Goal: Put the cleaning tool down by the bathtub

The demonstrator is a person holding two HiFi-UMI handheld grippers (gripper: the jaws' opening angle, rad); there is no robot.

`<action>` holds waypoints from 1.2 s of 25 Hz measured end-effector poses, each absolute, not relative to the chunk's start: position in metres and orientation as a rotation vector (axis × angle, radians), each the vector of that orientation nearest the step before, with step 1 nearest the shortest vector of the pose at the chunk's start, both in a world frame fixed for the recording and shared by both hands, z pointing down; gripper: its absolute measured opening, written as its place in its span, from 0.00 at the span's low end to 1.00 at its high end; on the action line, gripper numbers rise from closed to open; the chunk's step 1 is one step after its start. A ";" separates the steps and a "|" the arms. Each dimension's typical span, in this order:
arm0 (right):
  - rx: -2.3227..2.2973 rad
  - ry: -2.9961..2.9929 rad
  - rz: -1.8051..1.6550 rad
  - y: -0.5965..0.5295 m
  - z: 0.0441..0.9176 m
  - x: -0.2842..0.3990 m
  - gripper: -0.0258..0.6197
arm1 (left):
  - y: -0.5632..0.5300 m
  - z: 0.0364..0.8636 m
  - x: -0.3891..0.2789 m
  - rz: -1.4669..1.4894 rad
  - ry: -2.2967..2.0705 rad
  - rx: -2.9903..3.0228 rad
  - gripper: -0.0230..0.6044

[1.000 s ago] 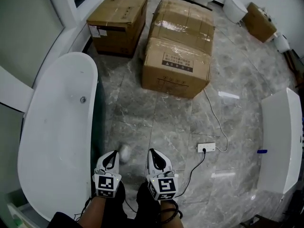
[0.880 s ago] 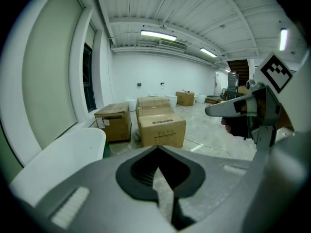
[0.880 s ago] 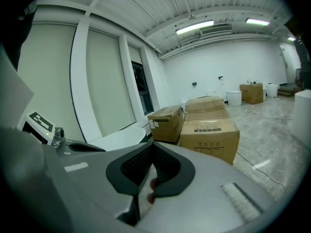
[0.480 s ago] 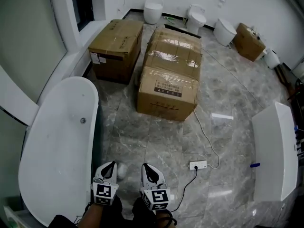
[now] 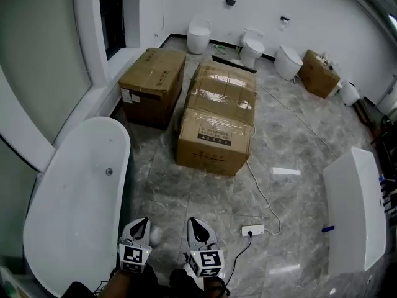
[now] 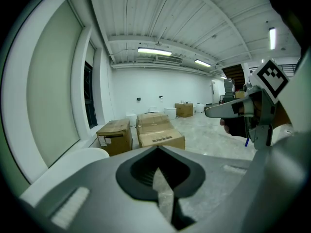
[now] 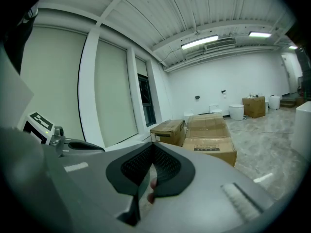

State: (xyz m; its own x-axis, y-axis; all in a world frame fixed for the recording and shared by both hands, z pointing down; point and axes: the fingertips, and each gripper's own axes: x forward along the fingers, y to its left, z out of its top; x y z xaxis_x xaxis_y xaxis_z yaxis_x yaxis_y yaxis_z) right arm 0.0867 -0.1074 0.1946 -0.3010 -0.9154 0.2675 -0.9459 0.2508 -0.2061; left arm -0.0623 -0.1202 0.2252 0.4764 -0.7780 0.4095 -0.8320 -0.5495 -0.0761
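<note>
A small pale rounded thing, likely the cleaning tool [image 5: 155, 233], lies on the grey marble floor beside the white bathtub [image 5: 68, 210] at the left. My left gripper [image 5: 139, 228] hovers just left of it, jaws together and nothing between them. My right gripper [image 5: 199, 229] is level with it to the right, also shut and empty. In the left gripper view the bathtub's rim [image 6: 73, 160] shows low at the left and the right gripper [image 6: 232, 109] crosses the right side. The right gripper view shows the left gripper [image 7: 73, 144] at the left edge.
Three cardboard boxes [image 5: 215, 135] stand ahead on the floor. A white power strip [image 5: 252, 230] with its cable lies right of my grippers. A second white tub [image 5: 353, 213] is at the right. Toilets [image 5: 251, 45] line the far wall.
The head view has lifted, so more of the far wall shows and both grippers sit lower in the frame. The pale thing stays on the floor by the tub.
</note>
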 end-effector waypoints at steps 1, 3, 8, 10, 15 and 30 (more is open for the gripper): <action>1.802 -2.409 0.502 -0.106 0.191 0.088 0.08 | -0.119 0.221 -0.061 0.607 -1.420 2.598 0.04; 1.808 -2.409 0.497 -0.102 0.184 0.091 0.08 | -0.118 0.211 -0.060 0.615 -1.433 2.624 0.04; 1.800 -2.441 0.437 -0.095 0.164 0.090 0.08 | -0.114 0.179 -0.048 0.534 -1.432 2.699 0.04; 1.789 -2.452 0.436 -0.092 0.154 0.088 0.08 | -0.114 0.169 -0.050 0.525 -1.443 2.697 0.04; 1.788 -2.490 0.429 -0.082 0.139 0.090 0.07 | -0.109 0.146 -0.061 0.409 -1.484 2.643 0.04; 1.791 -2.507 0.307 -0.066 0.110 0.103 0.06 | -0.097 0.106 -0.062 0.379 -1.531 2.729 0.04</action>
State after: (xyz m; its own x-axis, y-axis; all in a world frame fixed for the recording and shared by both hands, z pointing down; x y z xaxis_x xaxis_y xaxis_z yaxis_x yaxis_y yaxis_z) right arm 0.1031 -0.0656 0.1104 -0.3306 -0.9316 0.1512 -0.9405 0.3119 -0.1345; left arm -0.0624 -0.0974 0.1060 0.4990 -0.8425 0.2031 -0.8400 -0.5278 -0.1258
